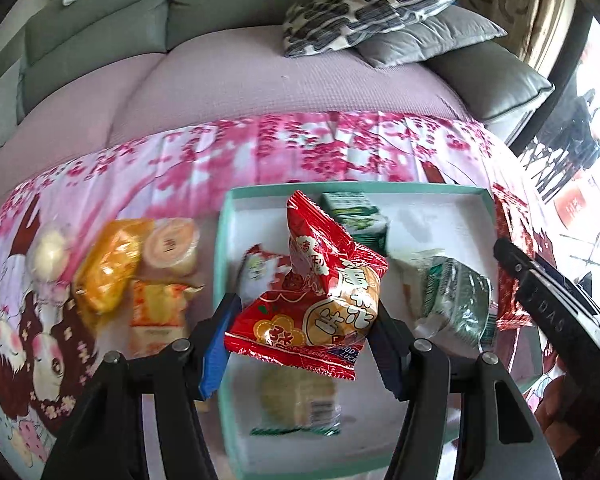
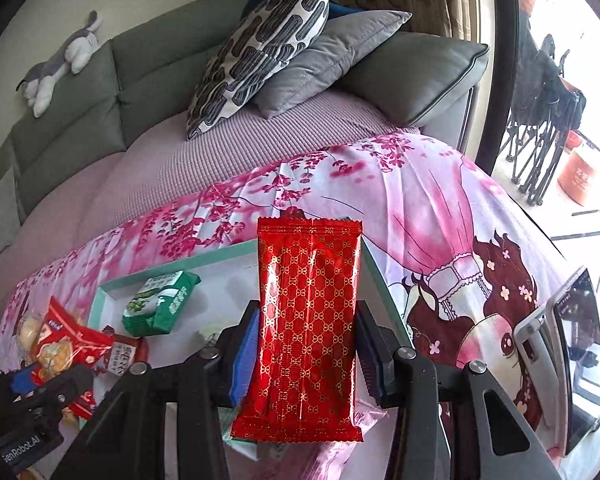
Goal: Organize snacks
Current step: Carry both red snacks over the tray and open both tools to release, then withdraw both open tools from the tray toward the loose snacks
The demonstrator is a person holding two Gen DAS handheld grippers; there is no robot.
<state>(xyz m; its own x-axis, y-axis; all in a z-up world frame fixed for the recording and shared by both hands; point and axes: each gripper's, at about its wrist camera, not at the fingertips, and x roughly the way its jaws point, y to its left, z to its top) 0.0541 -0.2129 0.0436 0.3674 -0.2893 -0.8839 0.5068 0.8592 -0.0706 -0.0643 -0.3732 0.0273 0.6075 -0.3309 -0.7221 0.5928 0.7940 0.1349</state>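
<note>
Left gripper [image 1: 304, 316]: I see its jaws clamped on a red snack packet [image 1: 320, 304] with a biscuit picture, held above the teal-rimmed tray [image 1: 488, 200]. Right gripper [image 2: 306, 344]: jaws closed narrow on a long red foil packet [image 2: 310, 320] with a gold pattern, upright, near the tray's right edge.

Tray contents, left wrist view: green carton [image 1: 356, 216] toward the far wall, green-and-white packet [image 1: 452, 300] on the right side, pale round snack in a clear wrapper [image 1: 296, 400] on the near floor, small red packet [image 1: 260, 268] by the left wall. Bare tray floor shows at the far right corner.

Outside the tray's left rim, on the pink blossom cloth [image 1: 260, 148] covering the desk: orange packet [image 1: 108, 268], round cake [image 1: 172, 244], yellow packet [image 1: 156, 308], close together. The cloth beyond the tray's far rim is open up to the sofa [image 1: 100, 32].
</note>
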